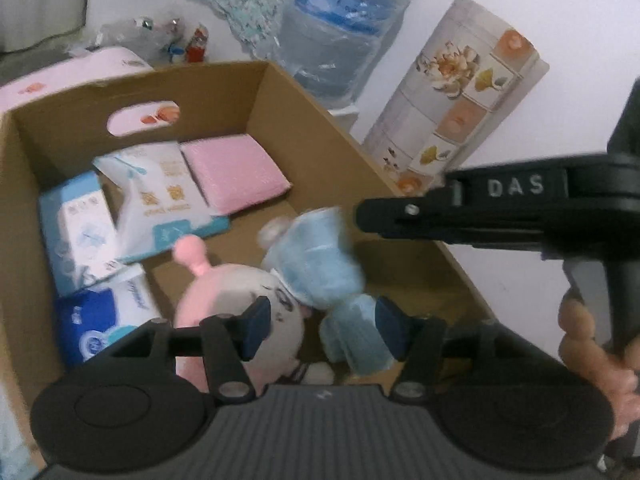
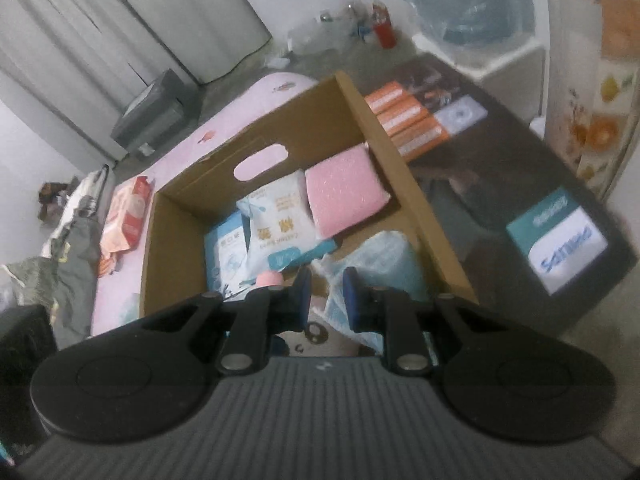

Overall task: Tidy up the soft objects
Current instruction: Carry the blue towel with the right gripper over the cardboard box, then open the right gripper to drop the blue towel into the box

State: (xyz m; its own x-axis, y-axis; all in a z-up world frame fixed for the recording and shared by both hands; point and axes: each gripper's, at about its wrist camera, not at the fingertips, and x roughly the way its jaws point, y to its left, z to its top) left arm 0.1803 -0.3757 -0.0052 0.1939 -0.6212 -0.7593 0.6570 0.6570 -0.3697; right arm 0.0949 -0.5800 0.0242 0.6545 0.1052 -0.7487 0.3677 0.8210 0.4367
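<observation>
Cardboard box [image 1: 320, 120] mostly filled: tissue packs [image 1: 80, 232], pink pad [image 1: 236, 178], plush toys [image 1: 312, 256] inside. Left gripper [image 1: 320, 330] fingers released over plush; right gripper [image 2: 327, 298] fingers near-clenched, empty. Orange pack [image 2: 128, 212] outside, left to sort.

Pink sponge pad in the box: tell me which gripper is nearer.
Neither clearly. The left gripper and the right gripper both hover over the box's near end, and the pink sponge pad lies at the far end.

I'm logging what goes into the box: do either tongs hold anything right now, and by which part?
Nothing is held. The left tongs stand open above the pink plush and blue plush. The right tongs are nearly shut on nothing.
</observation>
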